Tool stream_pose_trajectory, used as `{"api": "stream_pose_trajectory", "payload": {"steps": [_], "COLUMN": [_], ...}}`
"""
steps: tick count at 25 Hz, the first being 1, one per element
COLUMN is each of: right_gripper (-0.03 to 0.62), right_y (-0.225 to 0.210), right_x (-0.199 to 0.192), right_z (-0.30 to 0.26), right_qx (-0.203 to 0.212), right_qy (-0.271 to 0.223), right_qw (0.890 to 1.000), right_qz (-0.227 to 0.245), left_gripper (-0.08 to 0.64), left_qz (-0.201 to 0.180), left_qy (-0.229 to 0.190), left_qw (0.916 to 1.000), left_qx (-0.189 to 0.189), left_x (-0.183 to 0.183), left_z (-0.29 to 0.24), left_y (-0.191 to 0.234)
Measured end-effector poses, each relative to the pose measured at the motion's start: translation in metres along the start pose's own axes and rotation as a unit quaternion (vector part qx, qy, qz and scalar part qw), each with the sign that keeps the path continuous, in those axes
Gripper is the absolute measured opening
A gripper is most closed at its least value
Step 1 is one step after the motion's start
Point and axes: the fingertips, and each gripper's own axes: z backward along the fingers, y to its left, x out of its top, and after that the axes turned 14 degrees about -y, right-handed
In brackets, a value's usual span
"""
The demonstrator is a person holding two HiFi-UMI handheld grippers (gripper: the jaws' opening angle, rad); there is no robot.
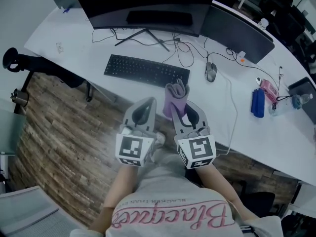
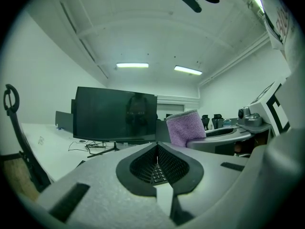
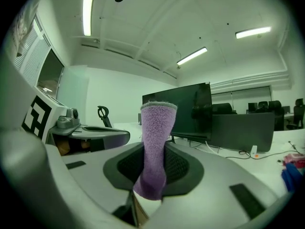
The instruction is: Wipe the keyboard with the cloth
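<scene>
Clearly the purple cloth (image 1: 176, 98) is off the desk: the right gripper (image 1: 187, 113) has its jaws pressed together on the lower part, and in the right gripper view the cloth (image 3: 155, 147) rises between them as an upright, slightly leaning strip of fuzzy pile with a folded top edge. In the head view it hangs in the air just in front of the right end of the black keyboard (image 1: 146, 70), overlapping that corner but, as far as I can tell, not lying on it. The left gripper (image 1: 143, 111) sits just beside the right one; its jaws are drawn together with nothing held, and only a thin slit shows between them in its own view. Each gripper carries a cube (image 1: 134, 150) with black-and-white square markers, which bear no readable words. The keyboard lies on a white desk (image 1: 256, 132), with a large dark monitor (image 1: 148, 4) behind it and loose black cables (image 1: 182, 51) between the two. A grey mouse (image 1: 211, 71) rests to the keyboard's right, below a second dark monitor (image 1: 237, 31). Farther right are a blue object (image 1: 257, 102), a pink object (image 1: 269, 89) and a clear bottle (image 1: 298, 100), their labels too small to read. The person's grey shirt (image 1: 168, 216) shows pink script, upside down here, seemingly starting "Blac"; the rest is unclear.
</scene>
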Motion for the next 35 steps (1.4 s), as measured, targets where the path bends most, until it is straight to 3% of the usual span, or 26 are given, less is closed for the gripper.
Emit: {"api": "stream_pose_trajectory", "payload": {"steps": [8,12,20,35], "right_gripper": [0.083,0.084,0.083,0.084], "right_y": [-0.008,-0.016,-0.032,-0.018], "right_x": [-0.009,-0.014,-0.019,-0.044], "right_z": [-0.056,-0.08,-0.113,-0.149], "right_qx": [-0.002,-0.005,-0.013,0.01], "right_qy": [0.006,0.017,0.026,0.055], "right_qw": [1.0,1.0,0.999,0.998], "right_qz": [-0.009,-0.012,-0.023,-0.026], "left_gripper": [0.005,0.005,0.005,0.005], "left_qz": [0.01,-0.011,-0.011,-0.006], "left_qy": [0.012,0.021,0.028,0.051], "left_qw": [0.9999,0.9996,0.9992,0.9986], "left_qx": [-0.003,-0.015,-0.028,0.011], "left_x": [-0.011,-0.012,-0.012,-0.034], "left_z": [-0.035,-0.057,-0.093,-0.096], "left_y": [0.048,0.062,0.084,0.142]}}
